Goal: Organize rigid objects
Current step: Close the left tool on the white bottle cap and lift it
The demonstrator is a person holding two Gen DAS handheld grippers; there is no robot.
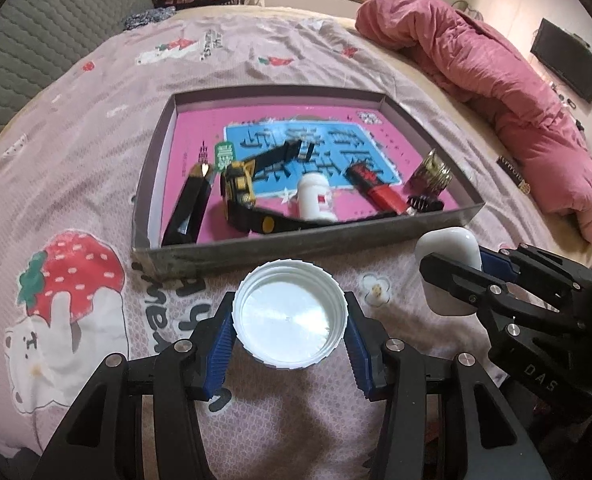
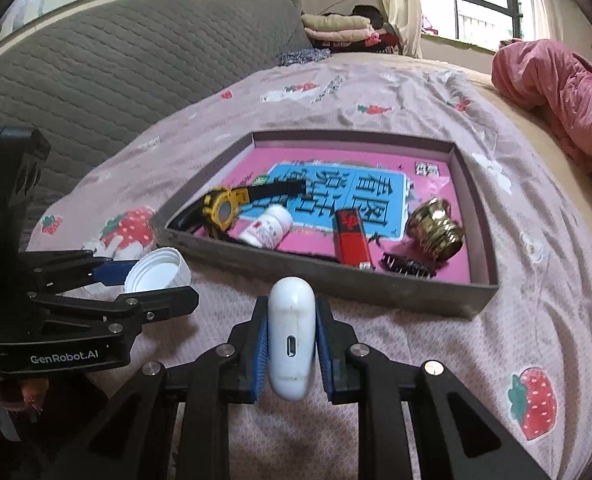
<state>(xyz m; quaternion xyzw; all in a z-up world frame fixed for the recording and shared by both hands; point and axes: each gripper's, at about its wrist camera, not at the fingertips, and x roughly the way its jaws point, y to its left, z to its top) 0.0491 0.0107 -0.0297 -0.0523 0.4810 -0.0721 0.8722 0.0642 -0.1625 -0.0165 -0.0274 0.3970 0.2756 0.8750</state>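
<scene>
Where lettering can be read, "GenRobot.AI" runs along the left gripper (image 2: 158,276) body in the right wrist view and "DAS" along the right gripper (image 1: 449,276) body in the left one (the big characters printed on the pink floor of the tray (image 1: 184,254) are too warped to read). Both grippers tilt downward above the strawberry-print sheet (image 2: 435,360), just short of the tray. Left pads clamp a white ribbed lid (image 1: 290,314), hollow side up; right pads clamp a white earbud case (image 2: 292,336), port facing the camera.

White cap (image 1: 290,318); white earbud case (image 2: 292,336); pink-and-blue tray (image 1: 296,236); strawberry-print pink sheet (image 1: 96,120); blue-padded black hand-held gripper (image 1: 290,344)
</scene>
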